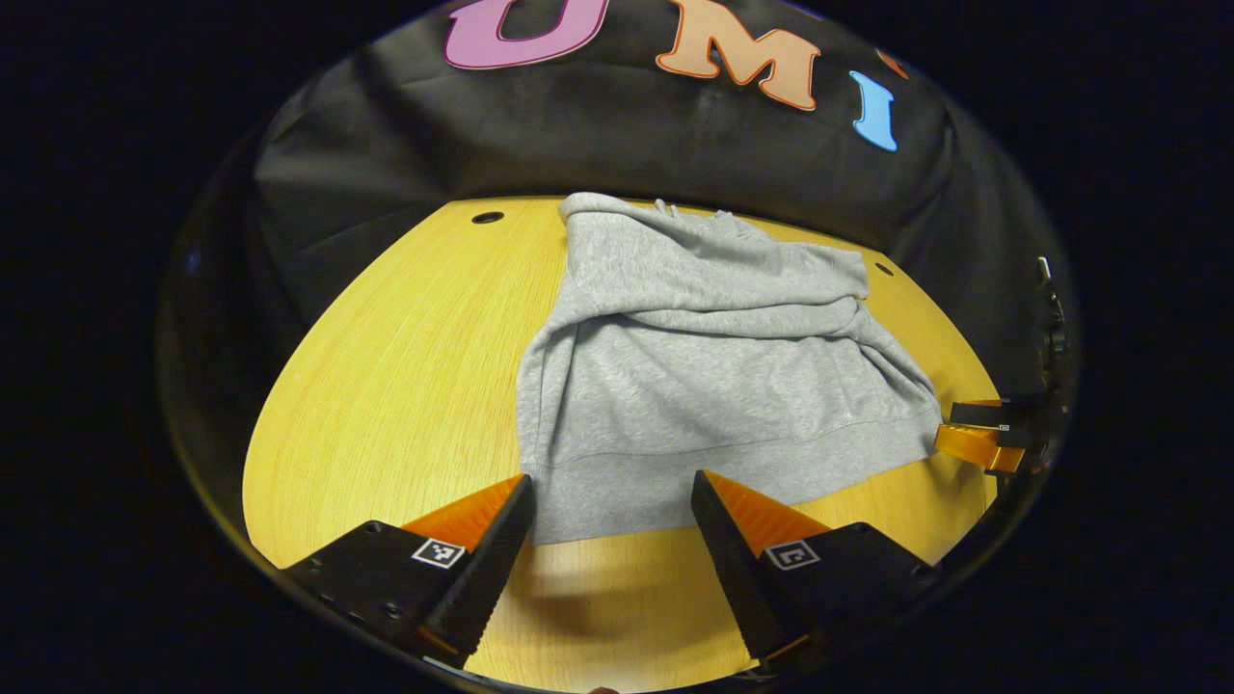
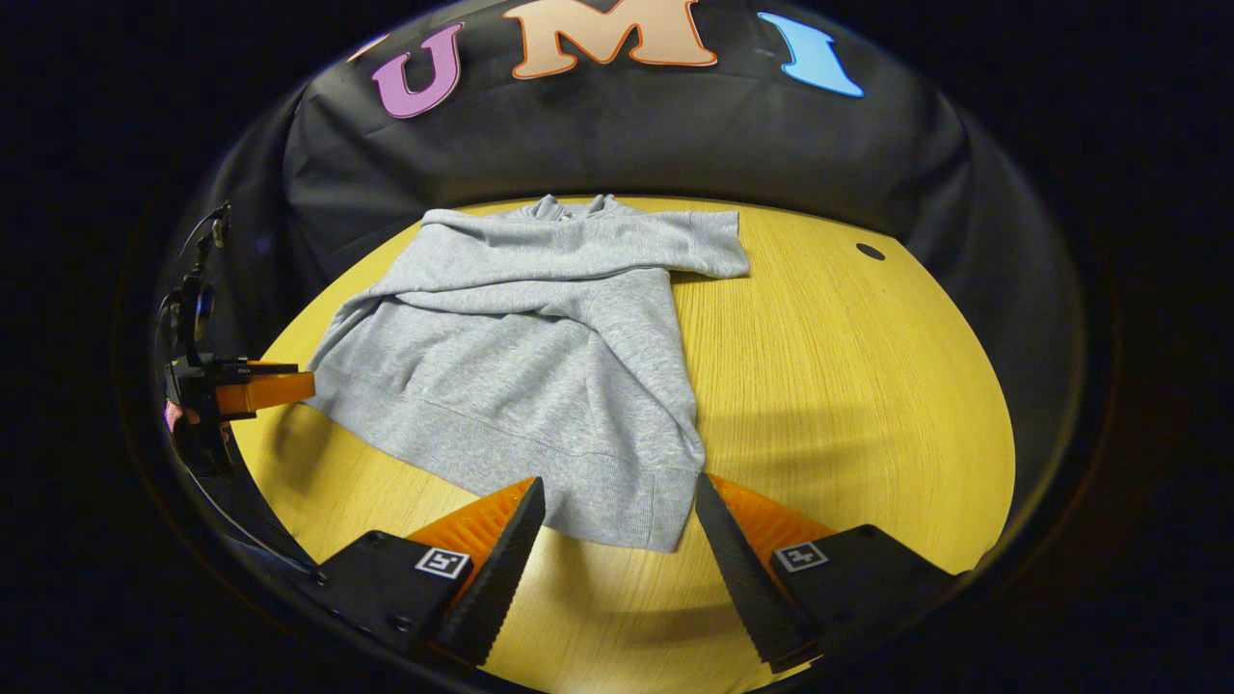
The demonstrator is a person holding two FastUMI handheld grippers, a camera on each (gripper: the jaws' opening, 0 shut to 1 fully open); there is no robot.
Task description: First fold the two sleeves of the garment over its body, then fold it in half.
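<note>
Grey sweatshirt (image 1: pixel 704 386) lies flat on the yellow wooden surface (image 1: pixel 386 405), neck toward the booth wall at 12 o'clock, hem toward the near edge at 6. Both sleeves look already laid across the chest, one over the other, so my read is that the half-fold is what remains.

Left hand-held gripper (image 1: pixel 612 511): jaws spread wide, holding nothing, tips straddling the left hem corner (image 1: pixel 549 501). Right hand-held gripper (image 2: pixel 617 516): also wide open and empty, tips either side of the right hem corner (image 2: pixel 656 511). Whether any fingertip touches cloth, I cannot tell.

Handling, as a judgement: thick fleece knit, soft and limp, light enough to lift by 2 corners, no risk of breakage. It will sag in the middle and drag along the wood if lifted low. The ribbed hem band (image 2: pixel 540 463) is the thickest, firmest edge; pinching both layers at each corner should give an even grip. The crossed sleeves (image 2: pixel 540 280) may slide loose if the hem is swung over too fast.
</note>
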